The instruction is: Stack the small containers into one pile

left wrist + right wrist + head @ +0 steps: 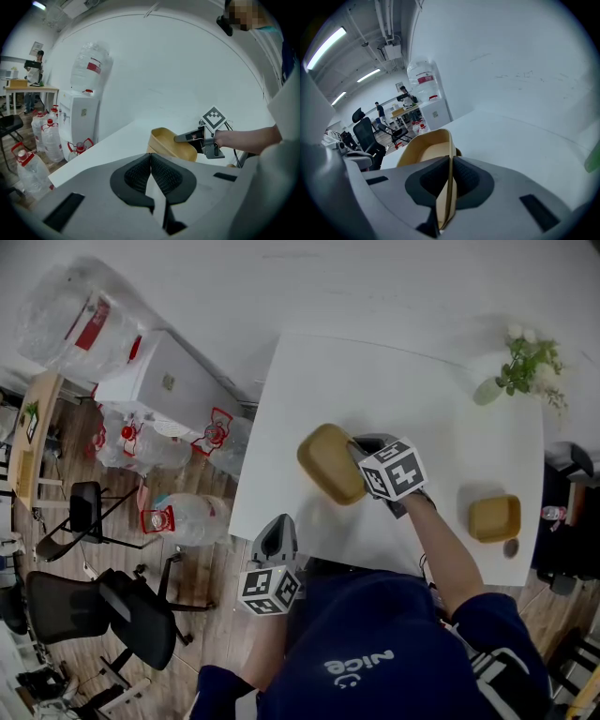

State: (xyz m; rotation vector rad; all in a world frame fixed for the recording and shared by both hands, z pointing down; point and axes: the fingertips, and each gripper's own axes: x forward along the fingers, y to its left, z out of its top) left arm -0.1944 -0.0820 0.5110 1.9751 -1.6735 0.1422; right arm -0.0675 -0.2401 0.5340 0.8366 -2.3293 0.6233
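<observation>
The white table [394,390] was a plain rectangular top. Three items stood directly on it, all toward its right side. A tan container [494,517] sat upright near the right near corner, its opening facing up. A small round dark object [511,547], too small to identify, lay just beside that container on its near side. A pale vase [487,391] holding green sprigs with white flowers stood at the far right corner, well apart from the container.
</observation>
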